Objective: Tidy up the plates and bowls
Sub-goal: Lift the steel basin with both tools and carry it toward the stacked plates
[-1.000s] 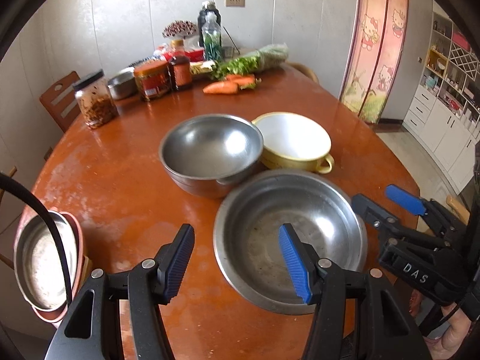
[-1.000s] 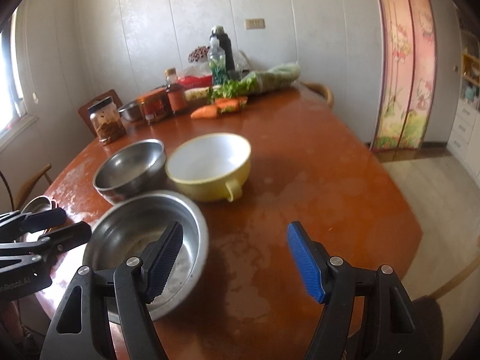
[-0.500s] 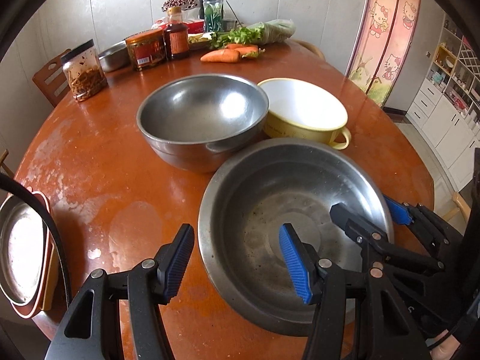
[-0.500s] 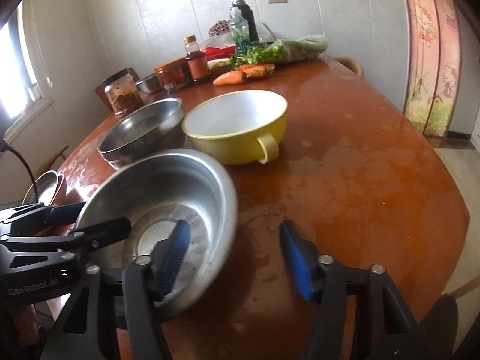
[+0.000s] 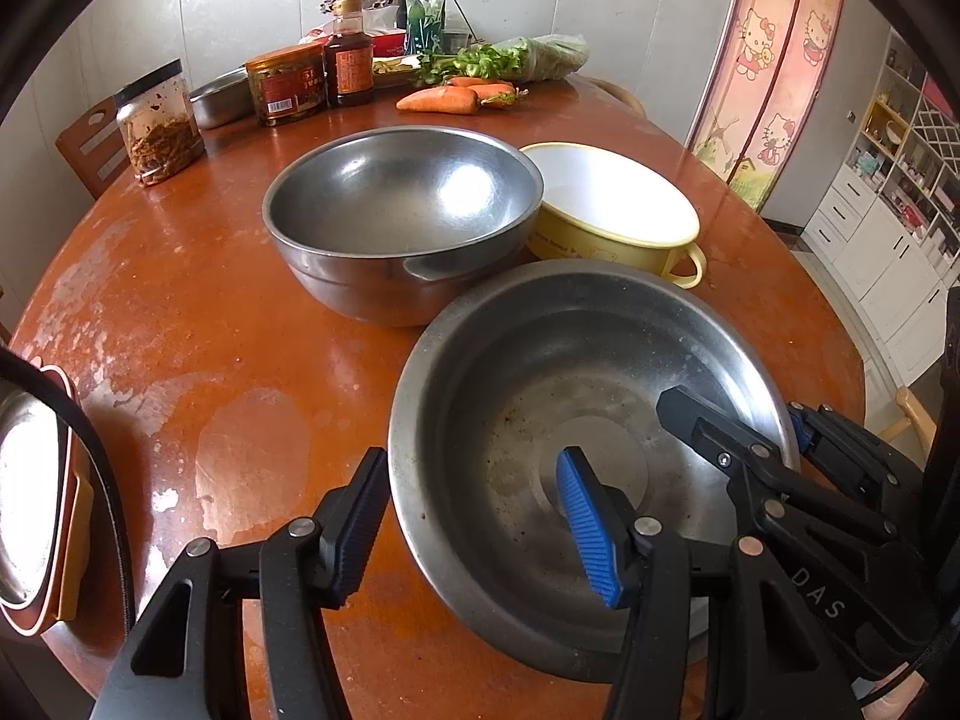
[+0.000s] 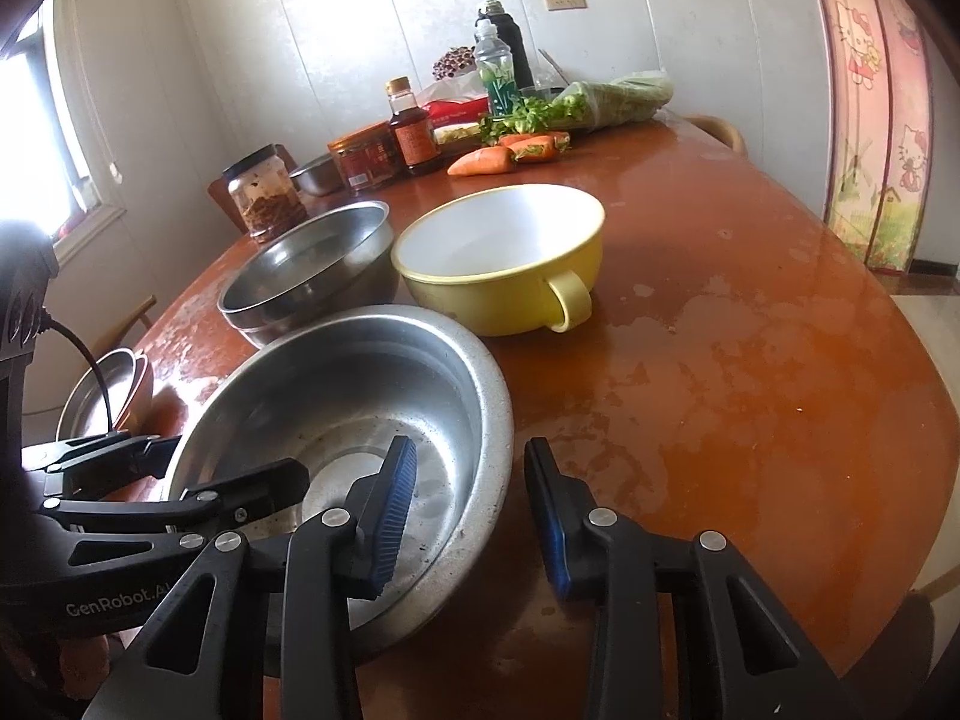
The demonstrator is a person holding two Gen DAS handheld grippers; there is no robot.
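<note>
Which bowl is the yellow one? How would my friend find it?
Look at the big reddish-brown table. Behind the wide steel basin, two bowls sit together. The yellow bowl is the only coloured one, white inside, with a loop handle; the deep bowl beside it is bare steel.

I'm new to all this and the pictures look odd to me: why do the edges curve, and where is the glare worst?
Left wrist view: the fisheye lens bends the table edge and blackens the corners; a bright highlight sits inside the deep steel bowl. Right wrist view: the window at left is blown out white, and the table reflects pale patches beside the yellow bowl; everything looks reasonably sharp.
</note>
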